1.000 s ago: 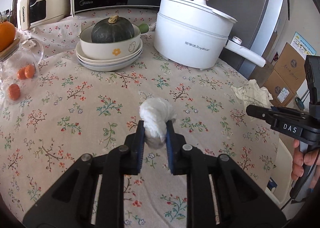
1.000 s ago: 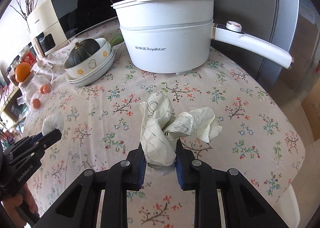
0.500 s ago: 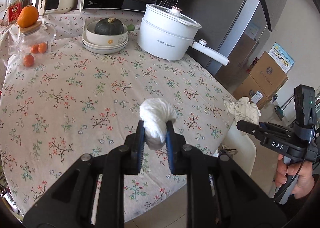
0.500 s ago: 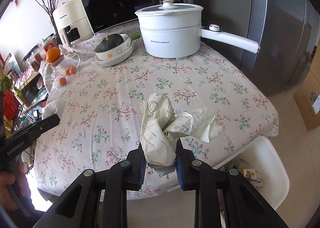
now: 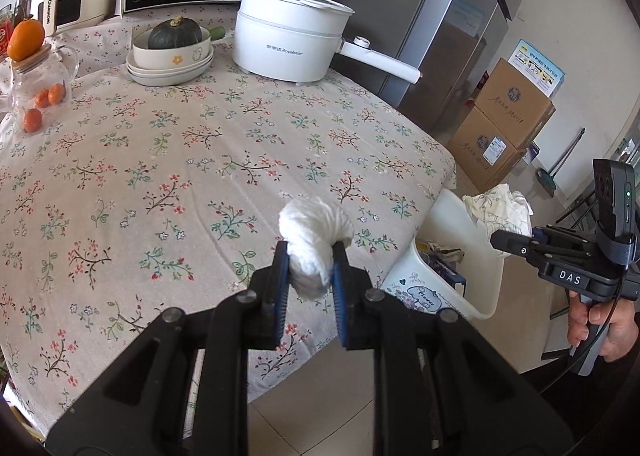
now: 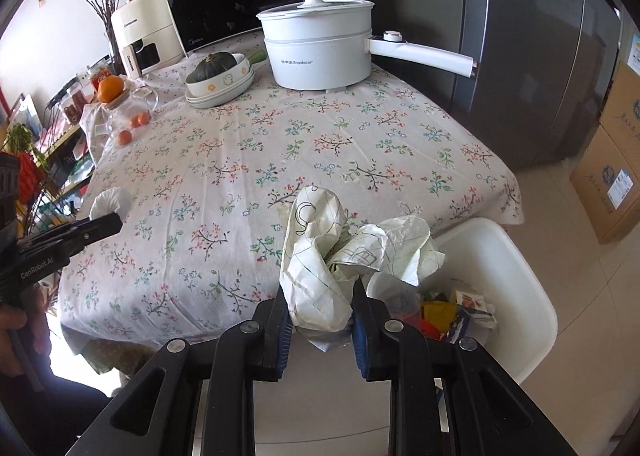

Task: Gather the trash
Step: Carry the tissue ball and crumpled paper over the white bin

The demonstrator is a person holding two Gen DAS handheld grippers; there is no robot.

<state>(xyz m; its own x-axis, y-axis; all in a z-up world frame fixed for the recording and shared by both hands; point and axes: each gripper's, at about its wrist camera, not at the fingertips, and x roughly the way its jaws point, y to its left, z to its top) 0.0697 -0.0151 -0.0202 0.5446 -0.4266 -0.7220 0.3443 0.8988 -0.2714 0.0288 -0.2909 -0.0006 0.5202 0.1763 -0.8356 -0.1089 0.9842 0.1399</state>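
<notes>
Your left gripper (image 5: 307,270) pinches a white crumpled tissue wad (image 5: 316,244); your right gripper (image 6: 321,320) clamps cream scribbled crumpled paper (image 6: 320,256). Centre each over the white plastic waste bin (image 6: 516,256) beside the floral-clothed table (image 6: 280,143) before you let go.

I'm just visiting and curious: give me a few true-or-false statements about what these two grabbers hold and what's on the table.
1. The left gripper holds a white tissue wad. True.
2. The right gripper is empty. False: it is shut on crumpled paper.
3. The bin beside the table is empty. False: trash already lies in it.
4. A dark green squash sits in a bowl. True.
5. The white pot stands on the floor. False: it is on the table.
</notes>
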